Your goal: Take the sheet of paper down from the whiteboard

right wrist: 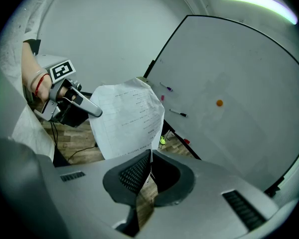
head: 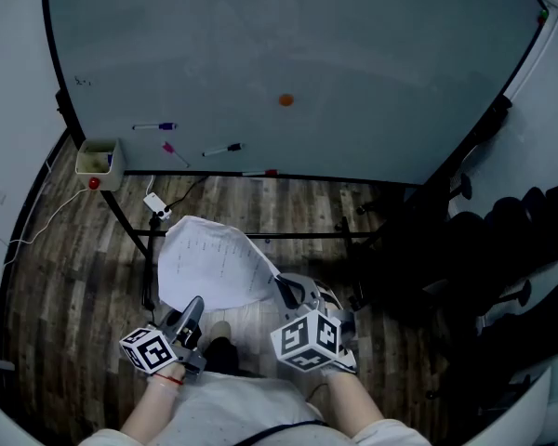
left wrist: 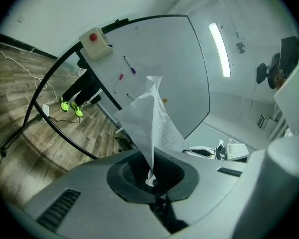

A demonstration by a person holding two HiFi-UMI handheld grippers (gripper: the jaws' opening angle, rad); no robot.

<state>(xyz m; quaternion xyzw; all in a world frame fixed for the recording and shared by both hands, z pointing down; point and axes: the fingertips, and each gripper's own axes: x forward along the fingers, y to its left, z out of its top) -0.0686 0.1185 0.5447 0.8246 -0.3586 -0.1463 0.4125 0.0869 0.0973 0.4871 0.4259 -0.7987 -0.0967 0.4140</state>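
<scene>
Sheet of paper: white, carrying faint printed lines, it is hanging clear of the whiteboard, out in front of its lower edge and touching it nowhere. I am holding it at both sides. Left gripper: I am keeping its jaws clenched on one crumpled corner of the sheet, which is rising from the pads in a sharp fold toward the whiteboard. Right gripper: its jaws are pressing together on the sheet's opposite edge, and the paper is bowing away from them toward my other hand. Both grippers are sitting well short of the whiteboard, with the marker cubes facing up at the head camera. Orange magnet: it is sitting alone near the middle of the whiteboard. Purple marker, pink marker and black marker: all three are clinging to the whiteboard's lower left area, each apart from the others. Small cream box: it is sitting at the whiteboard's lower left corner, with a red knob just under it. White power strip: it is lying on the wood floor just below the whiteboard's bottom edge. Black office chairs: they are crowding the floor beside the whiteboard's right end.
</scene>
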